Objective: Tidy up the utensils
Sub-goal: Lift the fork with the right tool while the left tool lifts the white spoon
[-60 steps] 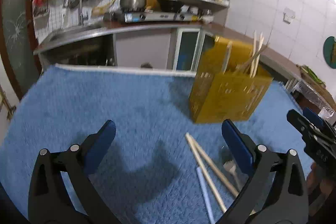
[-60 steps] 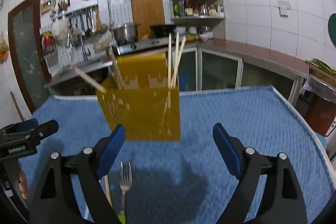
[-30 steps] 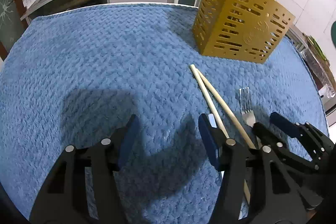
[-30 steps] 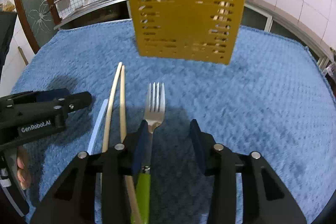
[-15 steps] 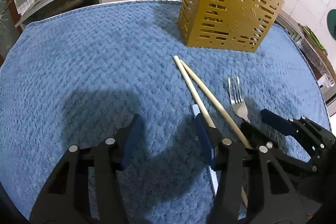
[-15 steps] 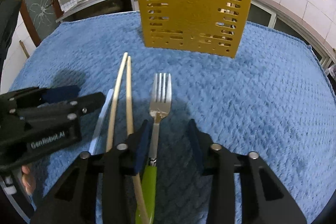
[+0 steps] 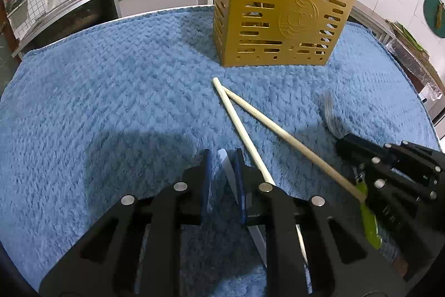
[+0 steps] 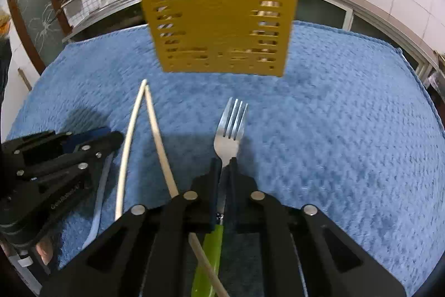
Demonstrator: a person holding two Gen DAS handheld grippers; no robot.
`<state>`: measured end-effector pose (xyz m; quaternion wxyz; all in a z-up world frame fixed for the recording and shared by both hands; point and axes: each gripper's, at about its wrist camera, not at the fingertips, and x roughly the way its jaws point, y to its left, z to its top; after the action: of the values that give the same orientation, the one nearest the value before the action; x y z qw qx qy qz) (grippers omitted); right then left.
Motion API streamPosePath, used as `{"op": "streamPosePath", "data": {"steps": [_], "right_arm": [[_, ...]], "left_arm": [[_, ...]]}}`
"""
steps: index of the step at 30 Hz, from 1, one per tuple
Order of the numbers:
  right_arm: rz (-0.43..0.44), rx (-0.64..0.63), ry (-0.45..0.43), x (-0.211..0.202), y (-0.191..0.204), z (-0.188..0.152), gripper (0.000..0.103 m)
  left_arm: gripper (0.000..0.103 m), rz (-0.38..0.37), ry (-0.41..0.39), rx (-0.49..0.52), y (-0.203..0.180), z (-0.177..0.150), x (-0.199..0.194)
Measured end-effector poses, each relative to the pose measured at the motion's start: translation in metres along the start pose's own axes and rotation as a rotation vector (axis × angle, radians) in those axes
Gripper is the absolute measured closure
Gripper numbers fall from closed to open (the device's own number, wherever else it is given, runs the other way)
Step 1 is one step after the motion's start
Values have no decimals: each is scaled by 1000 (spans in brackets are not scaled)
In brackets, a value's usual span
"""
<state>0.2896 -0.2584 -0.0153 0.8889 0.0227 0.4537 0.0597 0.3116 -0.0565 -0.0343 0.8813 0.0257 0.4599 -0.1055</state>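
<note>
Your left gripper (image 7: 222,157) is closing on the pale blue stick (image 7: 225,161) beside the chopsticks (image 7: 242,127). Your right gripper (image 8: 224,162) is closing on the fork (image 8: 229,134), neck between pads, near the yellow holder (image 8: 219,16), on the blue mat (image 8: 333,130).

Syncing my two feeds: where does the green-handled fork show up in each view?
Left wrist: green-handled fork at right edge, its blurred tines poking out beyond the right hand-held gripper.
Right wrist: fork at centre, tines pointing away from the camera.
Shared landmark: yellow utensil holder beyond the fork.
</note>
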Motion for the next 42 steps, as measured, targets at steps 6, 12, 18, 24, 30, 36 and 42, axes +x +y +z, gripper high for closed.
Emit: {"op": "streamPosePath", "data": {"steps": [6,12,18,24,30,36,42], "right_arm": [[5,84,24,1,-25,1,98],[-3,88,40,8,-21,8,94],[28,109,23,8,-26,12,98],[74,125,-21,-8,-34,12,101],[104,132,-77,-24,-38,13,101],[128,157,-141,-39,-46,12,101],[126,157,-223,-59,-50,11,101]], "left_arm": [[89,1,11,8,0,7,5],[93,11,4,12,-4,13,10],[95,-8,-7,17,-1,14,7],[95,-30,-72,34,-3,16,-11],[95,-51,-147,34,-3,20,-36],[96,-79,-225,37,-2,20,-60],[96,-110,-276,42,-2,21,-77]]}}
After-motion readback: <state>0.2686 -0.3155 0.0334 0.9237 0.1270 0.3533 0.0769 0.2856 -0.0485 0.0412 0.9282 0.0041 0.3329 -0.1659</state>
